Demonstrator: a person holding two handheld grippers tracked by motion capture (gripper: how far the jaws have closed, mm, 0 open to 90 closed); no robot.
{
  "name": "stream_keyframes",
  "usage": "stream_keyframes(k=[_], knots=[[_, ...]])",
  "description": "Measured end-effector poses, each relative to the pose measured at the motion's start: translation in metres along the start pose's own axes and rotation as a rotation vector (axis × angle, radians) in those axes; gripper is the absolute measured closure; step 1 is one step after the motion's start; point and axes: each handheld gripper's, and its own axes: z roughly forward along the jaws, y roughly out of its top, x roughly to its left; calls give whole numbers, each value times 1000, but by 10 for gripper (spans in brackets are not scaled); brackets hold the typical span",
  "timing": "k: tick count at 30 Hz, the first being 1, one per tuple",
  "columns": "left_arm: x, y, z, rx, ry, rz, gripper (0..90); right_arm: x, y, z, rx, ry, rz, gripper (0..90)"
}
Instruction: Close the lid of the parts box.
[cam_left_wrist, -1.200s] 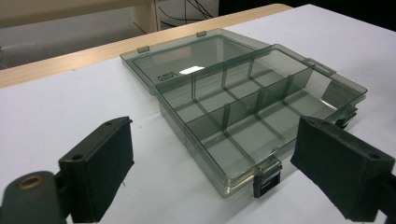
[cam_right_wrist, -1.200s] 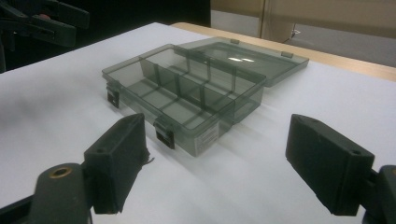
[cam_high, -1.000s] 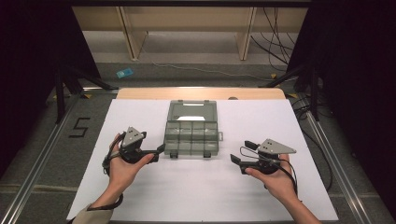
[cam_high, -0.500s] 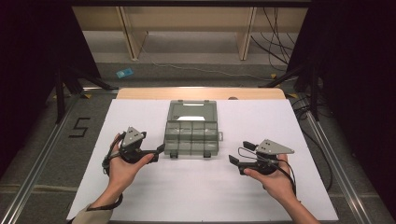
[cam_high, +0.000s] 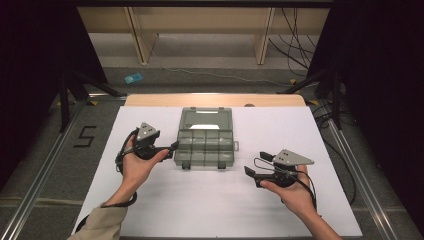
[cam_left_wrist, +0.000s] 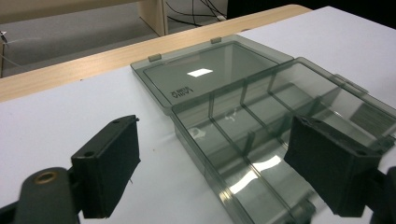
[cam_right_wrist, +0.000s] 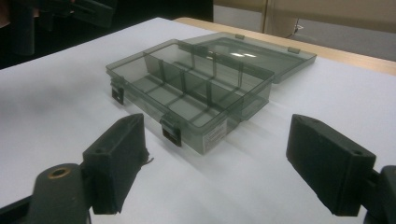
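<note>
I am moving my left gripper (cam_high: 172, 147), spread but narrowing, against the open compartment box (cam_high: 206, 145); right gripper (cam_high: 255, 165) is idling spread.

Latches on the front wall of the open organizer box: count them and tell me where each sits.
2. In the right gripper view, one black latch hangs at the front wall's left corner and the other latch farther right along the organizer box. Others may be hidden.

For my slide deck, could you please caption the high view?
Two hand-held claws, left and right, both open, flank an open compartment box on a white table.
</note>
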Motion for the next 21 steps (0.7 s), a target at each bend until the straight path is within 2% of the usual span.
stream_keyframes(k=[1, 2, 6, 7, 8, 9, 10, 13, 15, 17, 18, 21], knots=[[1, 2, 3, 0, -2, -1, 173, 0, 0, 0, -1, 2, -1, 207], [1, 5, 6, 4, 1, -1, 181, -1, 0, 0, -12, -12, -25, 207], [5, 14, 19, 13, 0, -9, 190, -1, 0, 0, -11, -12, -23, 206], [6, 15, 21, 16, 0, -14, 192, 0, 0, 1, -19, 0, -5, 206], [8, 18, 26, 24, 1, -19, 196, 0, 0, -1, 10, 2, 1, 206], [10, 20, 29, 35, 3, -12, 196, 0, 0, -1, 10, 2, 1, 206], [12, 23, 36, 33, 6, -28, 200, 0, 0, 0, 7, 1, -4, 206], [15, 26, 41, 39, 14, -35, 205, -1, -1, 1, -9, -12, -22, 206], [17, 29, 46, 47, 19, -33, 213, -2, -1, 2, -26, -6, -21, 206], [19, 32, 51, 65, 23, -23, 215, -2, -2, 2, -16, -11, -19, 206], [20, 33, 53, 66, 25, -19, 219, -1, -2, 1, -4, -2, -3, 206], [22, 36, 60, 72, 29, -27, 231, -3, -1, 1, -4, -13, -15, 206]])
